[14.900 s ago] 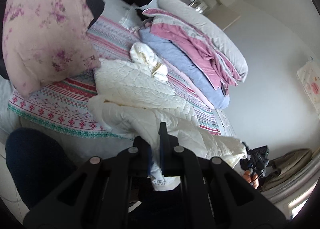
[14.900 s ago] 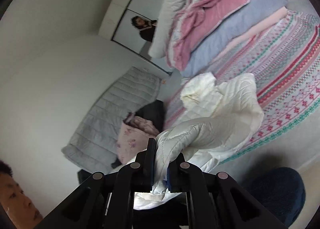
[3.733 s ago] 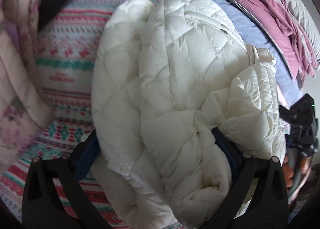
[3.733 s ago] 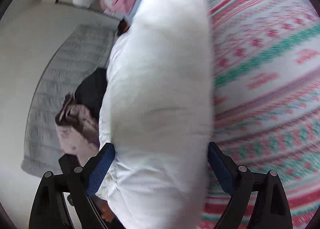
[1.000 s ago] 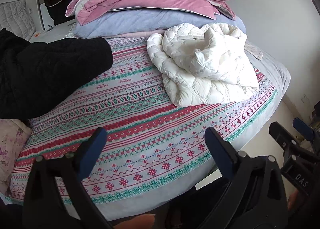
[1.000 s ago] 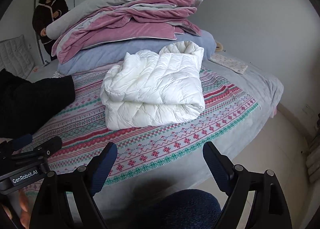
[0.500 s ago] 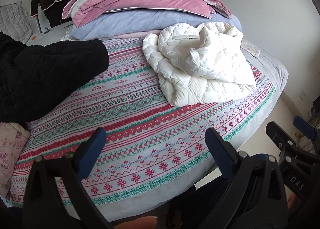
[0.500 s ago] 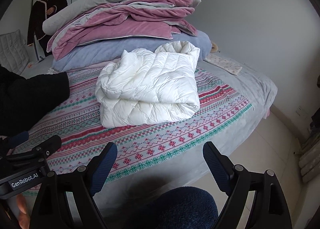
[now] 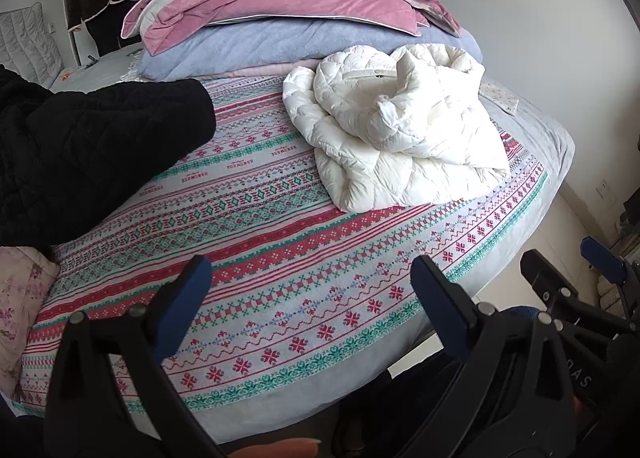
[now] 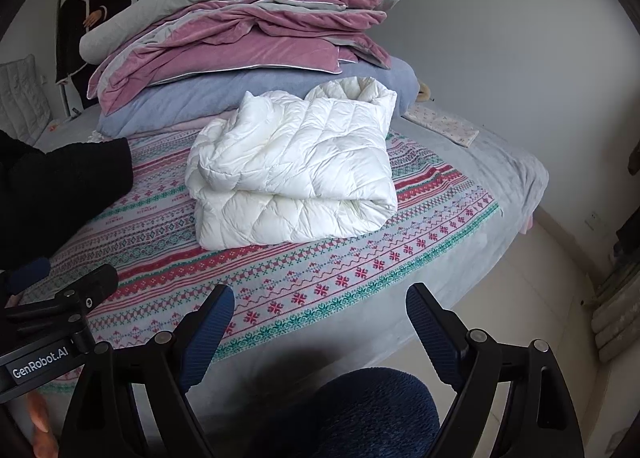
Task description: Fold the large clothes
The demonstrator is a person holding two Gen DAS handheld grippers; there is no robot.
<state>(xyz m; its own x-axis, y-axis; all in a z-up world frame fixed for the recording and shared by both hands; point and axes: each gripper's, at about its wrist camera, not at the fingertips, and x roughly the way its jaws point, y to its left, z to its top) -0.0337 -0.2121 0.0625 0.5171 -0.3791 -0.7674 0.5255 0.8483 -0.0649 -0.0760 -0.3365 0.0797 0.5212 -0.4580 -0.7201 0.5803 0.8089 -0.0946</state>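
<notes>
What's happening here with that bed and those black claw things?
A person is folding big clothes with a hand-held gripper in each hand. The white quilted puffer jacket lies folded into a bundle on the patterned red-and-green bedspread, in front of a stack of pink, grey and blue blankets. The left gripper and the right gripper are both open and empty, held back at the near edge of the bed. A black quilted garment lies unfolded to the left.
</notes>
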